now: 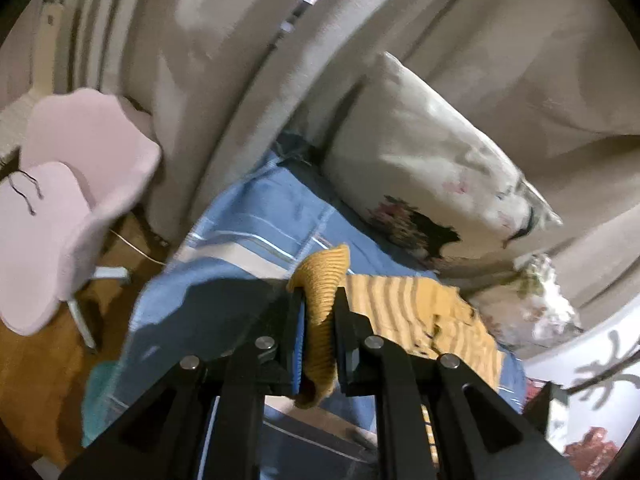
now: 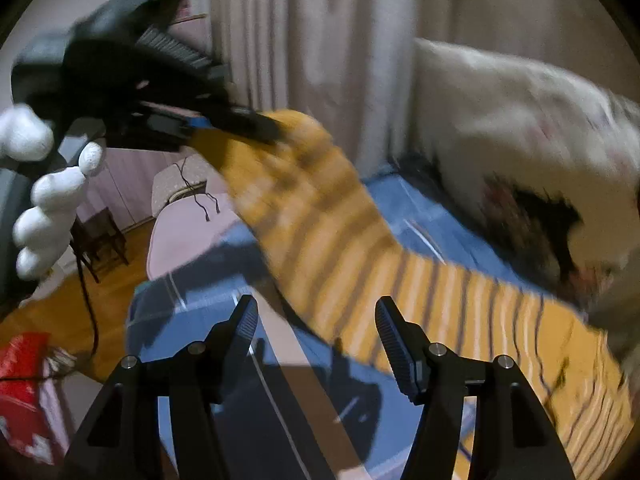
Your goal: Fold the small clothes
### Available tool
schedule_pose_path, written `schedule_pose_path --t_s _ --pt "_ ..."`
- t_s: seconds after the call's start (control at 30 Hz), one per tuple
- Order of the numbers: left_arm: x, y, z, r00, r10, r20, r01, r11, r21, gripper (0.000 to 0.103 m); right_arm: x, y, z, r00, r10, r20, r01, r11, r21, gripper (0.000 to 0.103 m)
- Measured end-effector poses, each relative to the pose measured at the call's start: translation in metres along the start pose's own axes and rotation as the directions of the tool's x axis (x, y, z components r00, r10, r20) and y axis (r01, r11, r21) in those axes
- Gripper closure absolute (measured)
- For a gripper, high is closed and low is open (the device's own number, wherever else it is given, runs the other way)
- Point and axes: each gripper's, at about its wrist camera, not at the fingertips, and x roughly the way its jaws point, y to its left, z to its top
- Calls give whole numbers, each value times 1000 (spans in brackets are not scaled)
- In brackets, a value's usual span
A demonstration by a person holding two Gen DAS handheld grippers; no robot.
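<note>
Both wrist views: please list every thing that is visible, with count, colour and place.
Striped garment: one, mustard with dark stripes, stretched over the bed, one end lifted.
Bed cover: one, blue with pale stripes, under the garment.
Pillow: one, white with floral print, against the curtain.
Curtain: beige, behind the bed.
Chair: one, pale pink, beside the bed.
Left gripper: black, shut on the garment's end.
Right gripper: black, open, holding nothing.
Gloved hand: white, holding the left gripper.
</note>
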Motion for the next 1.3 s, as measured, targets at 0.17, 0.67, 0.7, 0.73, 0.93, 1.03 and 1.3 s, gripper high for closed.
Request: schedule_pose_path --t_s 0.17,0.67,0.7,0.73,0.93,1.03,1.3 --pt "-1 -11 -4 996 -81 -36 80 997 -11 91 25 18 27 997 -57 58 57 998 11 37" --pt "2 -75 -22 988 -144 -48 149 983 108 87 -45 -178 -26 996 -82 36 36 731 682 98" --pt "5 -78 -25 988 -147 -53 152 982 112 87 -55 -196 -39 994 -106 30 53 698 714 98" --pt "10 -83 -31 986 -152 -63 158 981 113 87 -69 -219 -57 989 -146 17 84 655 751 98" --pt "52 -109 -76 981 -115 -157 132 986 105 87 -146 -346 -203 929 -336 -157 271 326 906 98" --pt "81 -130 -110 971 -88 -223 116 987 114 87 -158 -382 -272 924 -309 -226 297 203 933 96" --pt "111 -179 -174 962 -27 -271 76 982 171 87 -213 -401 -336 930 -310 -196 243 121 962 74"
